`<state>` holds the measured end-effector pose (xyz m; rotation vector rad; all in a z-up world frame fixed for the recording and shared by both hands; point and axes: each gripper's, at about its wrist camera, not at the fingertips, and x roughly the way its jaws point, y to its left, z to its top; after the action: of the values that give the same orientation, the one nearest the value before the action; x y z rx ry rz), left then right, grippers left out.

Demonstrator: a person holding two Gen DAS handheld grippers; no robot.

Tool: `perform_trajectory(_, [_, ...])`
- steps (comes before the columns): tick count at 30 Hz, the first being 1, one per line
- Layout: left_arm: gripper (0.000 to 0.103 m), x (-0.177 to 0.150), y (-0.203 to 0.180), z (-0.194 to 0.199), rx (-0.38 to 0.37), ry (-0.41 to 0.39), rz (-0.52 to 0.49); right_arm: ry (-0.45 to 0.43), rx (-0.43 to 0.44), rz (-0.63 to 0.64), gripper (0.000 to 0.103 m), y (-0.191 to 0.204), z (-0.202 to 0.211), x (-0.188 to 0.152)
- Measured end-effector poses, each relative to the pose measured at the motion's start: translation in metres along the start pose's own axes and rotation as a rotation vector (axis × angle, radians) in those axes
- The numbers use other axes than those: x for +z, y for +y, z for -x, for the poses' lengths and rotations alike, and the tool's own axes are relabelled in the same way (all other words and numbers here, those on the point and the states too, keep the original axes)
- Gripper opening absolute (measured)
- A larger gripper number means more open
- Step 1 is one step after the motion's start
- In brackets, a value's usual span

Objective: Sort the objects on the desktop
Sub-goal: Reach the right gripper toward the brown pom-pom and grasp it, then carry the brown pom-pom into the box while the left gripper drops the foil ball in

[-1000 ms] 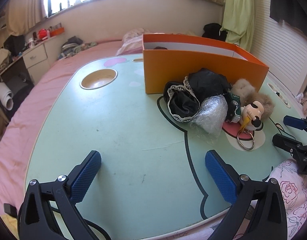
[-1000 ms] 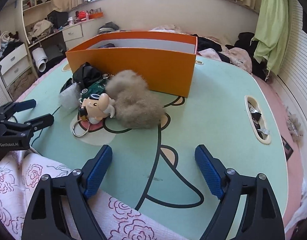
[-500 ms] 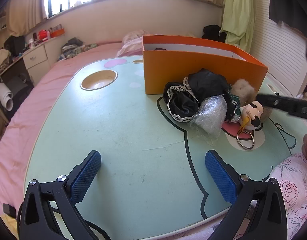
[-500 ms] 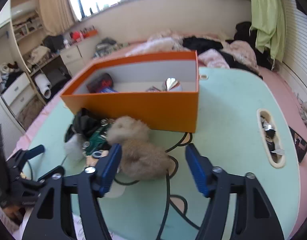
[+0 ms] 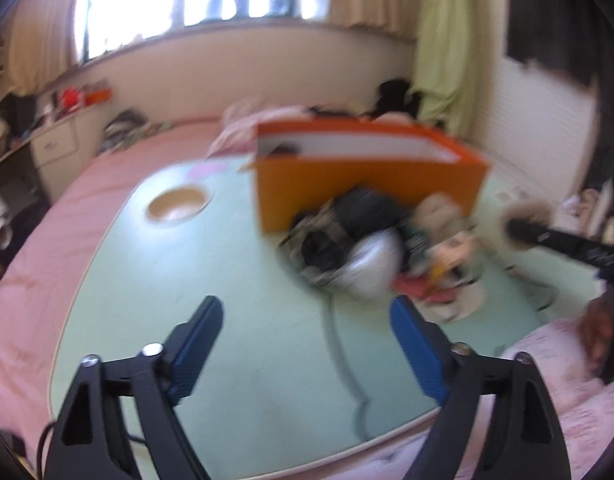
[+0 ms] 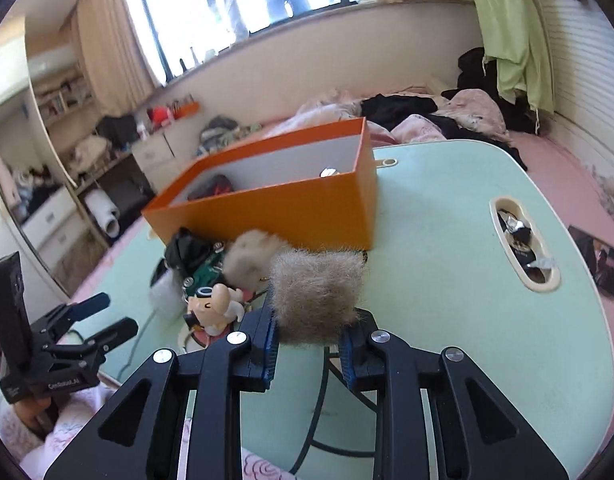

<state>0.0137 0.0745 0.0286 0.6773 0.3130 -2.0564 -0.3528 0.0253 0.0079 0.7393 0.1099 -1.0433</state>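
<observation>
My right gripper [image 6: 307,340] is shut on a tan fur pom-pom [image 6: 317,298] and holds it above the green table [image 6: 447,240]. A second fur ball [image 6: 249,254], a pig figurine [image 6: 215,306], black cloth [image 6: 187,248] and a bubble-wrap bundle [image 6: 163,292] lie piled in front of the orange box [image 6: 307,208]. My left gripper [image 5: 307,344] is open and empty over the table's near part; its view is blurred. The pile [image 5: 367,248] lies ahead of it, below the orange box [image 5: 367,184]. The right gripper [image 5: 547,236] with the fur shows at far right.
A round cup recess [image 5: 177,206] is sunk in the table at the left. An oval slot [image 6: 523,248] with small items lies at the right. The box holds a few items. A pink bed [image 5: 35,260] surrounds the table. My floral sleeve [image 5: 567,360] is near.
My right gripper closed on the fur pom-pom and lifted it off the table. My left gripper has begun moving, so its view is blurred.
</observation>
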Motion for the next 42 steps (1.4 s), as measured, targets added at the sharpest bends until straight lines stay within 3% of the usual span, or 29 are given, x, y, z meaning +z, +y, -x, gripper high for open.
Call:
perform_trajectory(6, [0.045,0.022,-0.021,-0.027,-0.041,0.078,-0.088,0.014,0.020,-0.023,0.026,0.000,-0.008,0.005])
perform_trajectory(11, [0.037,0.021,-0.025,-0.053,-0.057,0.165,-0.111,0.004,0.011,-0.019,0.026,0.000,-0.010,0.005])
perform_trajectory(13, [0.025,0.019,-0.027,-0.052,-0.058,0.167,-0.124,0.013,0.008,-0.009,0.026,0.002,-0.011,0.004])
perform_trajectory(17, [0.021,0.022,-0.019,-0.030,-0.105,0.109,-0.074,-0.004,0.004,0.009,0.026,0.005,-0.008,0.005])
perform_trajectory(20, [0.020,0.038,-0.010,-0.005,-0.137,0.033,-0.031,-0.026,0.014,0.032,0.026,0.010,-0.002,0.011])
perform_trajectory(24, [0.020,0.079,-0.006,0.009,-0.104,-0.035,-0.041,-0.040,0.013,0.082,0.026,0.026,-0.002,0.034])
perform_trajectory(30, [0.020,0.140,0.003,-0.034,-0.047,0.002,0.006,-0.050,-0.020,0.122,0.026,0.045,-0.028,0.094])
perform_trajectory(34, [0.021,0.147,-0.001,-0.075,0.028,0.045,-0.008,-0.003,-0.116,0.107,0.028,0.041,-0.069,0.118])
perform_trajectory(38, [0.054,0.129,-0.009,-0.086,0.082,0.062,-0.060,0.052,-0.132,0.081,0.029,0.034,-0.094,0.111])
perform_trajectory(39, [0.054,0.125,-0.011,-0.082,0.076,0.049,-0.073,0.053,-0.129,0.083,0.029,0.035,-0.093,0.107])
perform_trajectory(40, [0.053,0.121,-0.012,-0.077,0.071,0.034,-0.082,0.044,-0.125,0.086,0.036,0.037,-0.090,0.103])
perform_trajectory(41, [0.055,0.117,-0.012,-0.070,0.075,0.019,-0.086,0.019,-0.123,0.090,0.053,0.040,-0.083,0.100])
perform_trajectory(42, [0.057,0.115,-0.011,-0.065,0.080,0.010,-0.083,-0.012,-0.134,0.092,0.056,0.043,-0.076,0.097])
